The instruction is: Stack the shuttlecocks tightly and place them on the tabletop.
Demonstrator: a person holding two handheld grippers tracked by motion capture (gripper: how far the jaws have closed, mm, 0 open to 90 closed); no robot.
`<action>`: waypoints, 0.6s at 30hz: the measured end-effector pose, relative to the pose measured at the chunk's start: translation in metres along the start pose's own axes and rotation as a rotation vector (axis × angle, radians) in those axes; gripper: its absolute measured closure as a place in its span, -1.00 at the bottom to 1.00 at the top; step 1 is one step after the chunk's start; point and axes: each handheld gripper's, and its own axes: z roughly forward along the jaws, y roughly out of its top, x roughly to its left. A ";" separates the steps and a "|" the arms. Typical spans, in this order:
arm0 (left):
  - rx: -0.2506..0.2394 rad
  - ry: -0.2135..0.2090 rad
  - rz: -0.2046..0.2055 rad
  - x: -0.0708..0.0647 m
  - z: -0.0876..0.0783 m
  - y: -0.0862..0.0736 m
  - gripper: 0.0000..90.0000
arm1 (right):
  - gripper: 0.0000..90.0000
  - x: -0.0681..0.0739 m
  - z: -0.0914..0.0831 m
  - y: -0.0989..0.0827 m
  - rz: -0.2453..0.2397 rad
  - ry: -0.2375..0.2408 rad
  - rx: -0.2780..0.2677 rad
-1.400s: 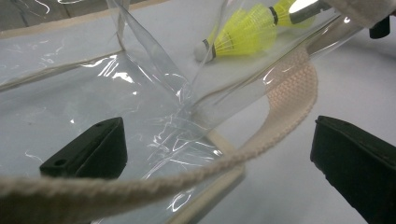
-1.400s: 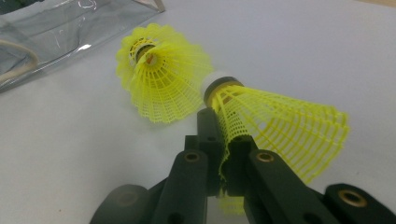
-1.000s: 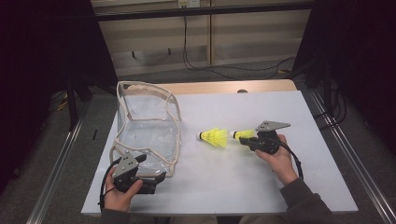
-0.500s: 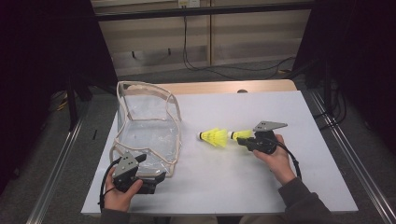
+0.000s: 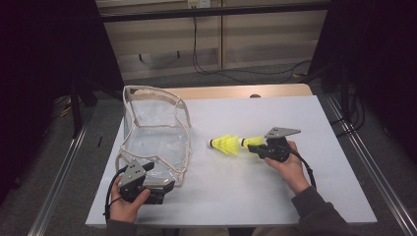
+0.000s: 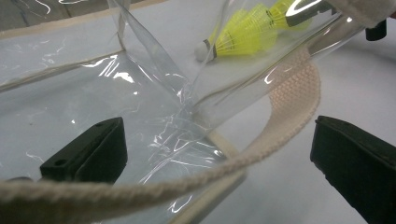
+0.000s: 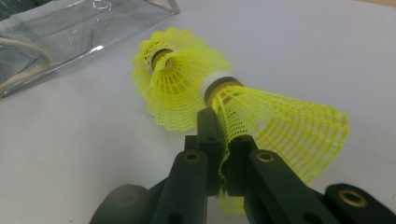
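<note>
A stack of yellow shuttlecocks (image 5: 227, 144) lies on the white table, cork ends pointing left toward a clear plastic bag (image 5: 157, 132) with cream webbing trim. My right gripper (image 5: 255, 147) is shut on the mesh skirt of the rear shuttlecock (image 7: 280, 126); the front shuttlecock (image 7: 173, 88) is nested on its nose. My left gripper (image 5: 167, 187) rests at the bag's near corner. In the left gripper view its jaws stand wide apart, with the bag's cream strap (image 6: 289, 107) and a clear bag wall (image 6: 154, 93) running between them, untouched by the pads.
The white table top (image 5: 275, 196) has bare room in front of and to the right of the shuttlecocks. Metal rails (image 5: 373, 167) run along both sides of the table. Cables lie on the floor beyond the far edge.
</note>
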 end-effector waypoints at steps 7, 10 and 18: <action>0.000 0.000 0.000 0.000 0.000 0.000 -0.91 | 0.96 0.001 0.002 0.002 -0.006 0.007 0.002; -0.003 -0.002 -0.001 0.000 0.000 0.000 -0.92 | 0.96 0.002 0.003 0.002 -0.006 0.009 0.003; -0.003 -0.001 0.000 0.000 0.000 0.000 -0.91 | 0.96 0.003 0.005 0.003 -0.011 0.011 0.003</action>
